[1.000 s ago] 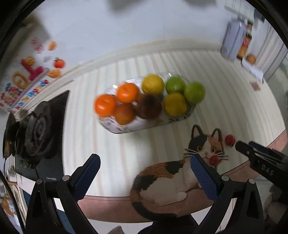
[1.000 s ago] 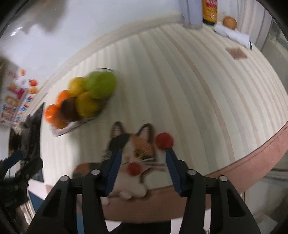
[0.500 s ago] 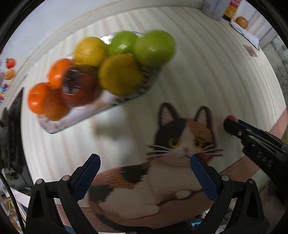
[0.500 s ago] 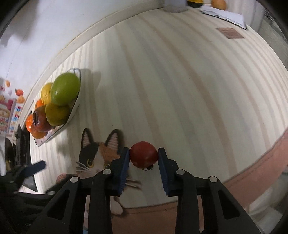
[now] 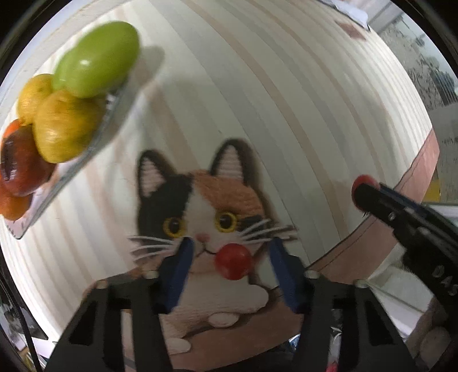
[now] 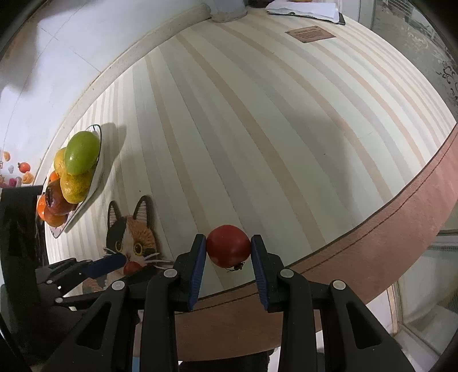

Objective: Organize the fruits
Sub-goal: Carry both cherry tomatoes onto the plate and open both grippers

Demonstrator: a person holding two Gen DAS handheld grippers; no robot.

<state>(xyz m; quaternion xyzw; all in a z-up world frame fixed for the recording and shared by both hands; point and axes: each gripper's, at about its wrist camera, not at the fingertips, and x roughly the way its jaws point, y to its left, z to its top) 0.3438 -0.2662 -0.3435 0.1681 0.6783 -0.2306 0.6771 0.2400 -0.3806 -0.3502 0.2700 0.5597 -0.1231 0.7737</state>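
Note:
A small red tomato point(image 5: 233, 263) lies on the cat-shaped mat point(image 5: 183, 194), over the cat's mouth. My left gripper point(image 5: 230, 251) points down over it with a blue pad on each side; the jaws are closing and both pads still stand clear of it. My right gripper point(image 6: 228, 249) is shut on a second red tomato point(image 6: 228, 245) just above the striped mat, near the table's front edge. In the left wrist view that gripper point(image 5: 363, 190) comes in from the right with its tomato point(image 5: 364, 179) peeking out. The right wrist view shows the left gripper point(image 6: 121, 261) at lower left.
A glass dish point(image 5: 94, 143) piled with green, yellow, orange and dark red fruit stands at the left, also in the right wrist view as the dish point(image 6: 96, 174). The striped mat point(image 6: 257, 128) spreads to the back. A container base point(image 6: 227, 11) and papers point(image 6: 303, 11) sit by the wall.
My left gripper came down over the cat mat's tomato and narrowed its jaws around it. My right gripper shut on the other tomato and holds it.

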